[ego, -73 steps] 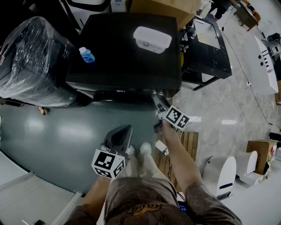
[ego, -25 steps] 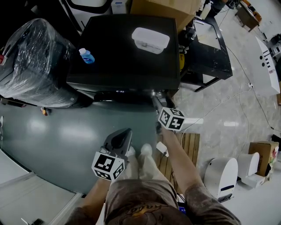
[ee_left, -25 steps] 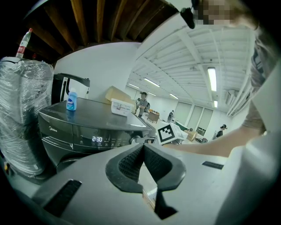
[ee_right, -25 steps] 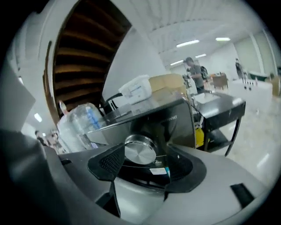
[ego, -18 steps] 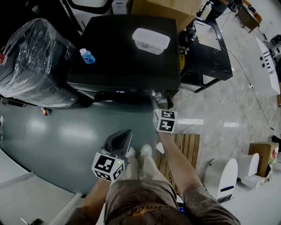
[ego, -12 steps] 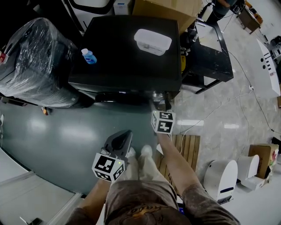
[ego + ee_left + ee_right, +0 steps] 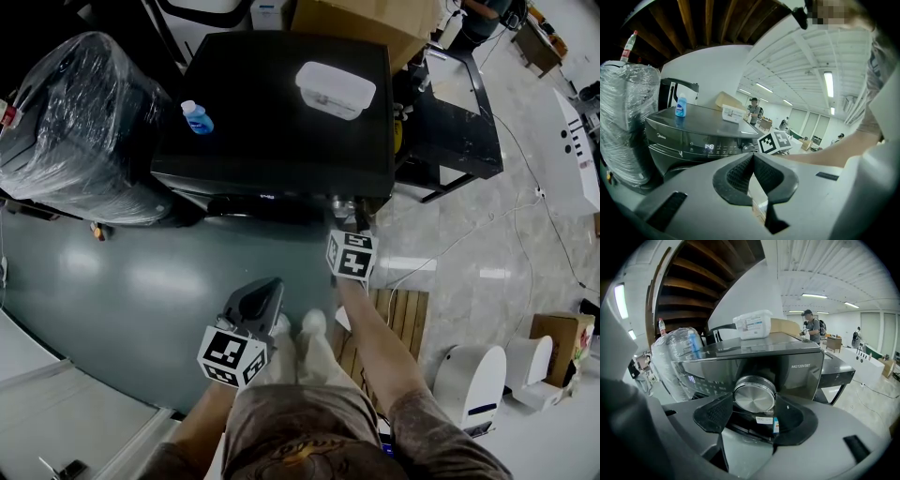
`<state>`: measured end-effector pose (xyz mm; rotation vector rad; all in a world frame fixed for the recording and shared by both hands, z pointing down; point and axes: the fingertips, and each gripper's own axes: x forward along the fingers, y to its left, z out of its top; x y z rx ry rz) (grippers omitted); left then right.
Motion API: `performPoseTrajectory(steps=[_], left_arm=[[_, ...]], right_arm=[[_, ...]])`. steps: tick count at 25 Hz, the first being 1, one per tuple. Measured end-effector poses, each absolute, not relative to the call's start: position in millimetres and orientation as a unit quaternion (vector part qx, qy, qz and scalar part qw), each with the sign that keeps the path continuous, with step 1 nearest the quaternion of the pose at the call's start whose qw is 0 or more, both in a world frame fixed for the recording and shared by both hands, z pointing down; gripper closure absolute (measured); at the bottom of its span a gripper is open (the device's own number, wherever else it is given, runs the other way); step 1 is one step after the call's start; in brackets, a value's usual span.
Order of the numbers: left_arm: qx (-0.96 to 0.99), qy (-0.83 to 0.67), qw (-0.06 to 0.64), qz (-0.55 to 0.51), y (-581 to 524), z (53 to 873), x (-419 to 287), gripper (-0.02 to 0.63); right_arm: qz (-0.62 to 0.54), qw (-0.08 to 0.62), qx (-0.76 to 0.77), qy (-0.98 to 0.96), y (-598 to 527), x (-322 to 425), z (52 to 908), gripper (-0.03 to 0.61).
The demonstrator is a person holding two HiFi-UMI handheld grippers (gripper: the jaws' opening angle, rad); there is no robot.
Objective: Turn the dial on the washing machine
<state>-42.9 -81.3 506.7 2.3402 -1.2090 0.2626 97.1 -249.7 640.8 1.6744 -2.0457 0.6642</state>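
The black washing machine point(image 7: 281, 103) stands in front of me. Its round silver dial point(image 7: 754, 393) sits at the right end of the front panel. My right gripper point(image 7: 753, 403) is at the dial, one black finger point(image 7: 715, 413) against its left side and the other against its right, shut on it. In the head view that gripper point(image 7: 345, 211) reaches to the machine's front right corner, its marker cube point(image 7: 352, 253) just behind. My left gripper point(image 7: 255, 302) hangs low in front of the machine, away from it. Its jaws meet at the tips point(image 7: 752, 158) with nothing between.
On the machine's top stand a blue bottle point(image 7: 197, 116) and a white plastic box point(image 7: 336, 89). A plastic-wrapped bulky load point(image 7: 75, 122) is at the left, a black table point(image 7: 455, 122) at the right. A wooden pallet point(image 7: 398, 309) lies by my feet.
The right gripper has rolled about its own axis at the dial, and its marker cube has swung from the right to straight behind it. The left gripper has stayed put.
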Motion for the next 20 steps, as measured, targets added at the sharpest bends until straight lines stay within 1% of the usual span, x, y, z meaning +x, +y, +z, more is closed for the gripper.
performPoseTrajectory(steps=[4,7,10,16,20], left_arm=[[0.857,-0.444,0.244,0.095,-83.3,506.3,-43.8,0.614],[0.857,-0.443,0.244,0.095,-82.9,506.7,-42.4,0.614],[0.857,-0.443,0.244,0.096,-82.6,507.0,-41.2,0.614],[0.858,-0.441,0.245,0.097,-81.9,506.9,-38.8,0.614],[0.859,-0.440,0.244,0.098,-81.6,507.5,-37.9,0.614]], right_arm=[[0.247,0.200,0.600,-0.734,-251.0,97.7,641.0,0.307],[0.268,0.179,0.598,-0.734,-250.4,98.2,641.9,0.309],[0.300,0.148,0.592,-0.733,-250.1,98.8,642.8,0.310],[0.369,0.065,0.571,-0.731,-249.6,99.4,642.7,0.310],[0.396,0.029,0.560,-0.727,-249.1,100.2,644.1,0.310]])
